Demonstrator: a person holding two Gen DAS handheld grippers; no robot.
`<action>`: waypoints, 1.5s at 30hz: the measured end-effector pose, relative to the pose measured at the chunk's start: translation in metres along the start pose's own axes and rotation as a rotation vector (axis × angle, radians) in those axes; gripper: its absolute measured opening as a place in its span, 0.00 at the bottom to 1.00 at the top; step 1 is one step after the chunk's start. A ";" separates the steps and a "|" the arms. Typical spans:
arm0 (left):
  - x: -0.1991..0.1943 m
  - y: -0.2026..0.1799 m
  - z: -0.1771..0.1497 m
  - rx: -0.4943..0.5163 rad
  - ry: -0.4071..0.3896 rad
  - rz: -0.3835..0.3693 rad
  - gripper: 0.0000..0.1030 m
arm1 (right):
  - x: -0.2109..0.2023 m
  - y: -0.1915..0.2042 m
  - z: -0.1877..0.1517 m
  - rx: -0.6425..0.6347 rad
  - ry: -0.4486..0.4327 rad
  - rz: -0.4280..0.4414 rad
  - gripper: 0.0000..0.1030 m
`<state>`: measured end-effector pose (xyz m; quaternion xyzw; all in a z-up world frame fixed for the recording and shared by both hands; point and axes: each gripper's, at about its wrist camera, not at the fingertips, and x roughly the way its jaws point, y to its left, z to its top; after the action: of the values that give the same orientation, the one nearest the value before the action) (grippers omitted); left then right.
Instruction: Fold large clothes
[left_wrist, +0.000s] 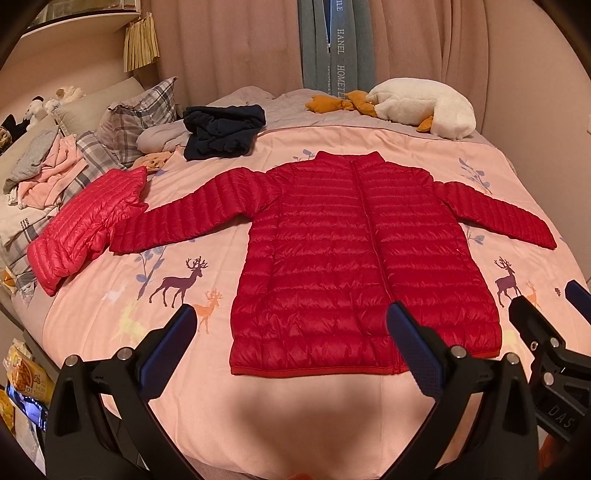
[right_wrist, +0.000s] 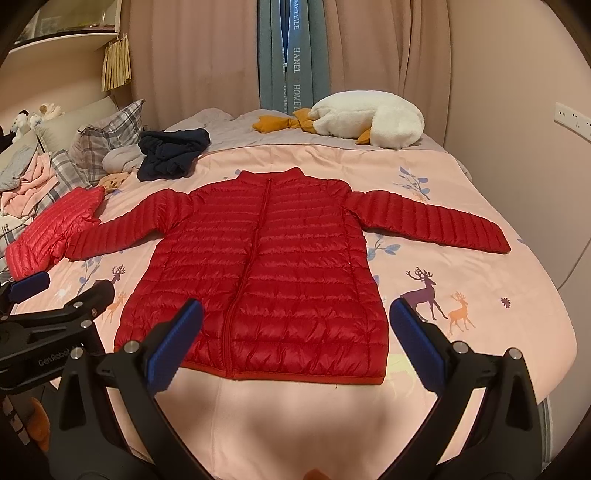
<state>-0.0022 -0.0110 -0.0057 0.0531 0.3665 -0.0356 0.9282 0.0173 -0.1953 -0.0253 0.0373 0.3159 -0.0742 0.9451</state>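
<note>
Red jacket (left_wrist: 354, 258) spread flat, hem beyond both grippers' parted fingers (left_wrist: 413, 347)

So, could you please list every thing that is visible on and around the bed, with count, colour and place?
red puffer jacket: one, deep red, flat in the middle of the bed, zipped, sleeves spread
pink puffer jacket: one, bright pink, bunched beside the red jacket's sleeve cuff
dark garment: one, navy, crumpled beyond the red jacket
plush goose: one, white with orange beak and feet, far side of the bed
plaid pillows: two visible, grey check, by the headboard
duvet cover: one, pink with deer prints, covering the bed
curtains: pink, with a blue one between, behind the bed
left gripper: one, black with blue pads, open above the hem
right gripper: one, same colours, open above the hem
</note>
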 end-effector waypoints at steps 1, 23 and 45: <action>0.000 0.000 0.000 0.001 0.000 -0.001 0.99 | 0.000 0.000 0.000 0.001 0.000 -0.001 0.98; 0.001 -0.005 -0.004 0.011 0.001 -0.003 0.99 | -0.002 -0.003 -0.002 0.013 -0.002 0.001 0.98; -0.002 -0.009 -0.003 0.017 -0.001 -0.006 0.99 | -0.003 -0.005 -0.001 0.015 -0.002 0.001 0.98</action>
<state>-0.0067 -0.0196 -0.0070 0.0601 0.3659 -0.0415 0.9278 0.0137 -0.2001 -0.0245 0.0447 0.3143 -0.0761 0.9452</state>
